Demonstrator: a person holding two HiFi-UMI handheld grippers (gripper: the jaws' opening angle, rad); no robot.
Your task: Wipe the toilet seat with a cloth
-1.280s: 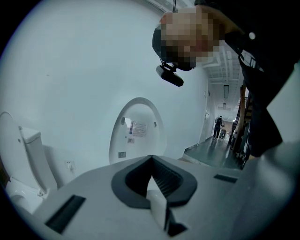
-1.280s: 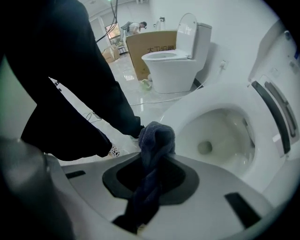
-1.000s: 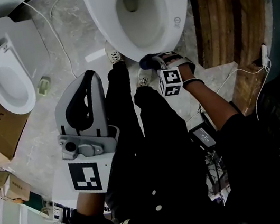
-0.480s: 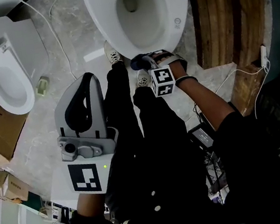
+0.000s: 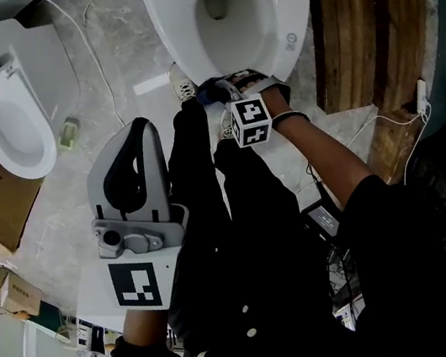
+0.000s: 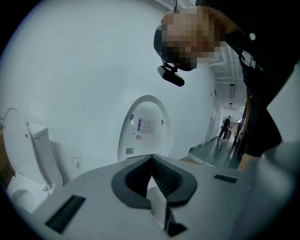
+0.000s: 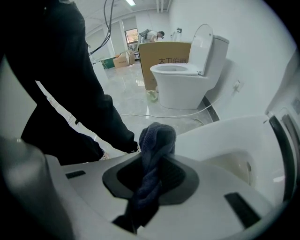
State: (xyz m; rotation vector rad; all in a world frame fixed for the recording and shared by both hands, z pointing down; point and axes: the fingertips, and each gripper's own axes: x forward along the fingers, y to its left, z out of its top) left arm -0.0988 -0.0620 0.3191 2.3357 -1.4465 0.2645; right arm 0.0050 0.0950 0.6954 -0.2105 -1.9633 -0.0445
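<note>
Clamping the dark blue cloth [image 7: 156,140] tight in the right gripper [image 7: 151,174], jaws pinched on its twisted middle, a bunched tuft poking out ahead. Working at the front edge of the toilet seat [image 5: 295,7], right beside the person's shoe [image 5: 182,88]. Probably touching the rim there, though hard calling contact from above. Holding the left gripper [image 6: 151,178] back over the legs, jaws together on nothing. Judging the step: wiping the front curve. Calling for leading with that soft tuft, pressing lightly, sweeping along the rim toward the right edge, tilting to spare the seat from bare jaw tips. Risking a slipped cloth if dragged too hard.
</note>
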